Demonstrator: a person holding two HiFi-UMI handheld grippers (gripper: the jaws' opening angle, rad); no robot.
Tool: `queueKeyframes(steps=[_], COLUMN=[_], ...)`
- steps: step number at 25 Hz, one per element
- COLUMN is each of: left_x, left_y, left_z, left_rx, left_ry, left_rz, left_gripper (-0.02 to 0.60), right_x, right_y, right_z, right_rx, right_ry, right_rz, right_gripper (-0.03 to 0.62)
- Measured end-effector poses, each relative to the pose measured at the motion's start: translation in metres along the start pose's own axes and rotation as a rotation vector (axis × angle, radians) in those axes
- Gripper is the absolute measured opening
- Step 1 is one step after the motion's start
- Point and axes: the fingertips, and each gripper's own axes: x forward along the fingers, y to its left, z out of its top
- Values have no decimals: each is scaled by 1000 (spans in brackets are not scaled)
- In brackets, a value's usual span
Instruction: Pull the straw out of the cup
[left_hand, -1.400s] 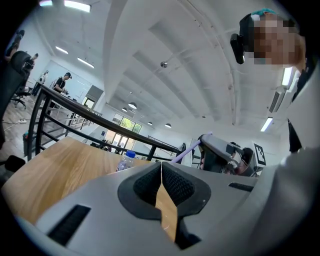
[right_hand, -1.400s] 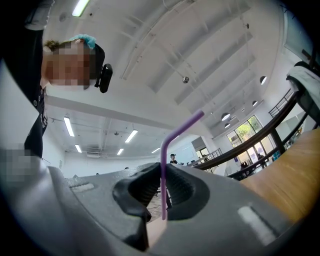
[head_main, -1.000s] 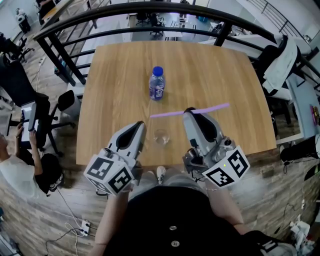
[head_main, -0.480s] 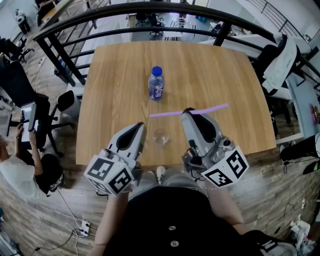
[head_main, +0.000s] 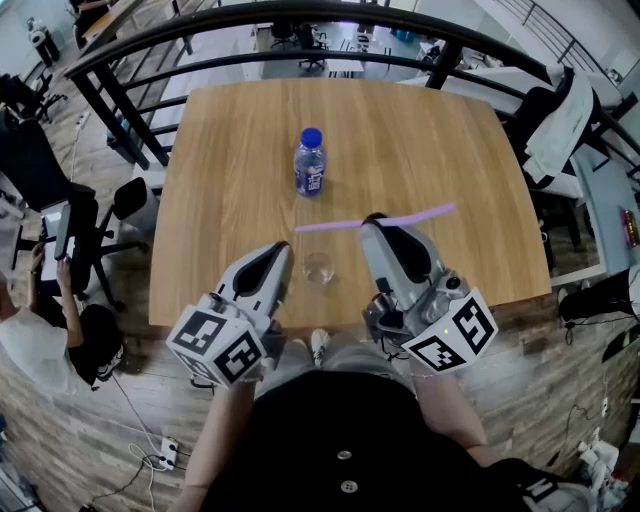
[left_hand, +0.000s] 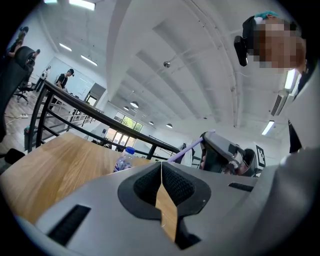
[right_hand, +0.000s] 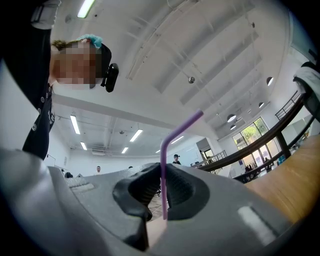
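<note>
A clear empty cup (head_main: 319, 268) stands upright on the wooden table (head_main: 225, 170) near its front edge, between my two grippers. My right gripper (head_main: 375, 223), just right of the cup and above it, is shut on a purple straw (head_main: 335, 225) that lies level across its tips, clear of the cup. In the right gripper view the bent straw (right_hand: 175, 135) rises from between the closed pads of the gripper (right_hand: 162, 195). My left gripper (head_main: 281, 253) sits left of the cup, apart from it, shut with nothing between the jaws (left_hand: 161, 170). The left gripper view also catches the straw (left_hand: 187, 149).
A water bottle (head_main: 309, 162) with a blue cap stands upright at the table's middle, beyond the cup, and shows again as the bottle (left_hand: 123, 160) in the left gripper view. A black railing (head_main: 300, 15) curves behind the table. A seated person (head_main: 40, 340) is at the left.
</note>
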Motion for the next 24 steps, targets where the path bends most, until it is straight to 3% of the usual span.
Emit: queueKeyframes(steps=[24], left_x=[-5], left_y=[1], left_z=[-4], left_rx=[-38], left_ry=[15], left_rz=[12], left_gripper=[21], right_x=[-7], right_y=[5], right_z=[-3], right_rx=[17], right_ry=[17], right_rz=[3], right_gripper=[31])
